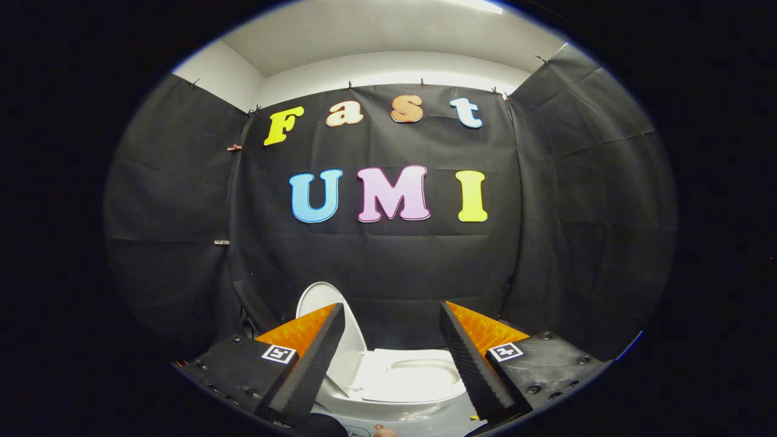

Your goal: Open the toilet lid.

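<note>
The hand-held gripper (391, 315) has ribbed wedge-shaped fingers, black screw-studded mounts, and a square black-and-white marker on each.

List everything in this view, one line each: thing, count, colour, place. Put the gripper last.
toilet: one, white, on the floor beyond the fingers, seen through the gap between them.
toilet lid: one, white, raised upright at one side of the bowl, partly behind one finger.
toilet seat: one, white, down on the bowl.
black cloth: dark, hung as the booth wall behind and beside the toilet.
clips: several, small, along the cloth's top edge and on one side.
ceiling light: one, bright, overhead.
gripper: one, fingers spread open, holding nothing, toilet beyond them.
</note>
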